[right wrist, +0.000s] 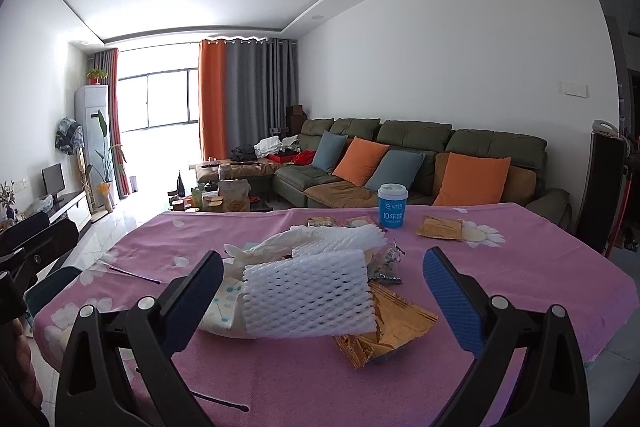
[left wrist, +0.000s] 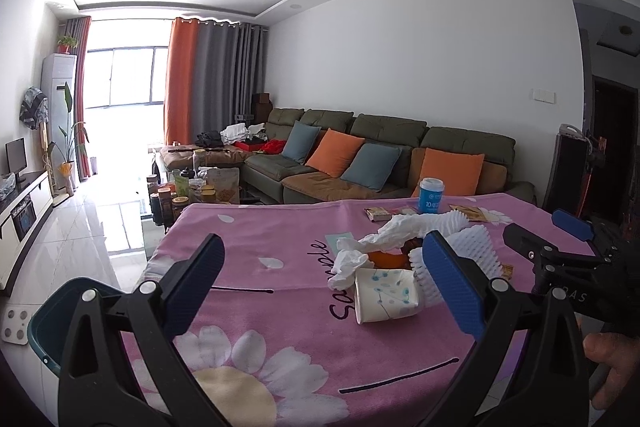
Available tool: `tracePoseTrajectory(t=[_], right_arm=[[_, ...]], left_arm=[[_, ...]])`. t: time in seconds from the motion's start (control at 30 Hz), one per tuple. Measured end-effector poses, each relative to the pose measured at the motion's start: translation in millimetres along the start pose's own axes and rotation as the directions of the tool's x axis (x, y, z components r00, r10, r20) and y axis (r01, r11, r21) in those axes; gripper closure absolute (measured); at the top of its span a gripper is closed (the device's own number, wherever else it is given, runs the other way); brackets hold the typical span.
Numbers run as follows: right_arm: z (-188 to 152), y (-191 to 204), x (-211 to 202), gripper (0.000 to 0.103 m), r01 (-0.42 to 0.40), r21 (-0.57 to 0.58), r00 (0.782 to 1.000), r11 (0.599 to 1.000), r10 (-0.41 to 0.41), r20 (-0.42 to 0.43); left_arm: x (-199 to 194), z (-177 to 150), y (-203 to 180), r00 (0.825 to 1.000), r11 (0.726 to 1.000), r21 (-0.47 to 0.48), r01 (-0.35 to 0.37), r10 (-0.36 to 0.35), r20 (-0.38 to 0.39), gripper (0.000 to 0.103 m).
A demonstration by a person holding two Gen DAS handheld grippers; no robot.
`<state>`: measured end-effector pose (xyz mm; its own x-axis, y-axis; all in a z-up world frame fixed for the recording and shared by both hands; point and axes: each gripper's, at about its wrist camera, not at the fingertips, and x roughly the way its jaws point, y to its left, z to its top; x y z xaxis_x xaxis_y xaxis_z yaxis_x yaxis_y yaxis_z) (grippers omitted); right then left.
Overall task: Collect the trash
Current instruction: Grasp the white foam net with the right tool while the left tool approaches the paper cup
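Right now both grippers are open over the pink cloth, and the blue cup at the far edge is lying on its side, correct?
Not quite. The blue cup stands upright with its white lid on top, as the right wrist view shows. The rest holds: the left gripper and the right gripper are both open over the pink cloth.

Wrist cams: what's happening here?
A person holds a gripper in each hand over a pink tablecloth strewn with trash. Both the left gripper and right gripper are open and empty. Ahead lie a white foam net, a crushed paper cup, tissue and gold wrappers. Nothing is grasped.
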<state>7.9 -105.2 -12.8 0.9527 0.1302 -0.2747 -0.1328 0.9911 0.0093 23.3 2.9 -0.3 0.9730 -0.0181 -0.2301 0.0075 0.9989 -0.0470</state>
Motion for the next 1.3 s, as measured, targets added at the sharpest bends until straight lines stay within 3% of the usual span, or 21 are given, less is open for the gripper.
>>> tracePoseTrajectory(t=[0.23,0.53,0.8,1.0,1.3], right_arm=[[2,-10,32,0.007,-0.027,0.002,0.995,1.000,0.027,-0.095],[-1,-21,69,0.006,-0.059,0.021,0.976,0.998,0.062,-0.210],[-7,-27,97,0.006,-0.112,0.068,0.943,0.991,0.127,-0.307],[-8,-29,109,0.007,-0.147,0.101,0.923,0.984,0.173,-0.344],[-12,-32,114,0.041,-0.180,0.144,0.900,0.973,0.222,-0.375]], left_arm=[[35,-4,-4,0.995,0.999,-0.015,0.048,-0.050,-0.088,0.006],[87,-15,-8,0.972,0.994,-0.042,0.098,-0.105,-0.212,0.006],[121,-30,-10,0.932,0.986,-0.089,0.138,-0.160,-0.326,0.006],[132,-37,-9,0.911,0.981,-0.125,0.146,-0.182,-0.370,0.006],[144,-41,-16,0.897,0.980,-0.123,0.159,-0.196,-0.397,0.006]])
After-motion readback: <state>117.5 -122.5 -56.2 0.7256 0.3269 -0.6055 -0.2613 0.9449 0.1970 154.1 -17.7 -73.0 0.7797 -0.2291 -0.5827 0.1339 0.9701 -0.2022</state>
